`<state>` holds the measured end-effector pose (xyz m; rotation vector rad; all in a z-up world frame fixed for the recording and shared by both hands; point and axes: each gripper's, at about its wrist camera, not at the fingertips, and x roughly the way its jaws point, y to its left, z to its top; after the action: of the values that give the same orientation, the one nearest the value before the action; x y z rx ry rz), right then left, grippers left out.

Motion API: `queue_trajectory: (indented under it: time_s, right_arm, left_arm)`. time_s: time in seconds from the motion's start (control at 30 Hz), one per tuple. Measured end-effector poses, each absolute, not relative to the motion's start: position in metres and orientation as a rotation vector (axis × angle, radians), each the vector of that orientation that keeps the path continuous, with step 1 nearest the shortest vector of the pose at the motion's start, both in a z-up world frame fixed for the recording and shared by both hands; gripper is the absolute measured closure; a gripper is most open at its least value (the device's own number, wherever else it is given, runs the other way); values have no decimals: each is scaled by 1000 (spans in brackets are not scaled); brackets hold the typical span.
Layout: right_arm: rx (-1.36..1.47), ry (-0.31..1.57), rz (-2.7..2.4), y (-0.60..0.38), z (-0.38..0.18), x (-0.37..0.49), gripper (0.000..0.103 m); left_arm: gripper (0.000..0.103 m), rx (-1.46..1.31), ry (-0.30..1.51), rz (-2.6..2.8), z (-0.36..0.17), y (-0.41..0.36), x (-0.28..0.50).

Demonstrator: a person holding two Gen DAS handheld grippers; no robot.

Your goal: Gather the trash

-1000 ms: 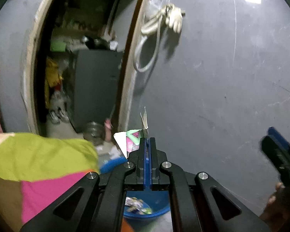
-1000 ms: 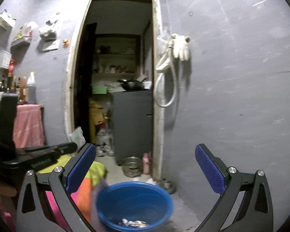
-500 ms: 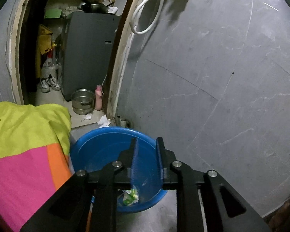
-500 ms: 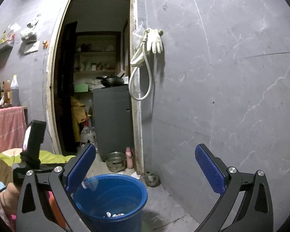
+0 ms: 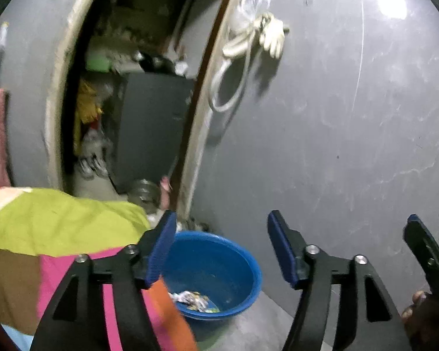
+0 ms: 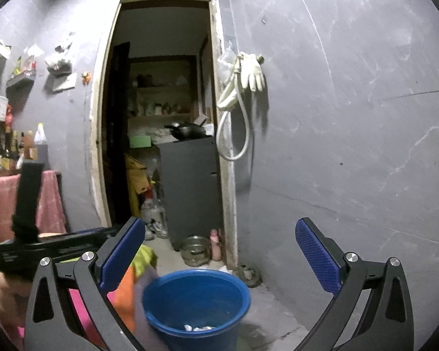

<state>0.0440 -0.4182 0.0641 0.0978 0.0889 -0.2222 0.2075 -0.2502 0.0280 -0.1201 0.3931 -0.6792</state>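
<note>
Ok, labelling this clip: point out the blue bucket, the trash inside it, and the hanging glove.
blue bucket [image 5: 250, 275], left wrist view, right rim.
trash [image 5: 191, 299], left wrist view, crumpled wrappers' middle.
glove [image 6: 251, 73], right wrist view, palm.

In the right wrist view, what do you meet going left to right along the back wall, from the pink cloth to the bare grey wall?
Pink cloth → bottles → doorway frame → dark grey cabinet → white hose → white glove → bare grey wall.

Each camera rides behind its own tongs, facing the grey wall. Both views share the blue bucket [image 5: 219, 266] [image 6: 196, 298] near 6 o'clock and the doorway [image 5: 125, 102] [image 6: 161, 117] toward 11.
</note>
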Motion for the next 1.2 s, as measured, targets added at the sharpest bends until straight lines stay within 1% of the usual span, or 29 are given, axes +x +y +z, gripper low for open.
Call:
queue_trajectory:
  time_s: [0.03,0.1,0.2,0.3,0.67,0.83,1.2]
  right_arm:
    - [103,84,-217,-415,66,42,0]
    - [108,79,-204,-408,70,39,0]
    - [109,78,-183,-395,74,34,0]
    - [117,83,-163,-385,75,30,0]
    - [126,126,-103,-352,59,9,0]
    - [115,136,-96,-343,50,-5,0]
    - [93,154,-112,-332,29,-25,0]
  left_arm:
    - [28,-123,380,-666,32,-241,202]
    - [19,-146,348,-633,41,-220,190]
    - [17,-147,314,-592,50,-195,172]
    - [5,-144,279,-534,51,-171,150]
    - [4,-105,239,-378,23,-116,82]
    - [2,-105,224,-331,8,-104,59]
    - [2,-66,210,-283,-22,-97,21]
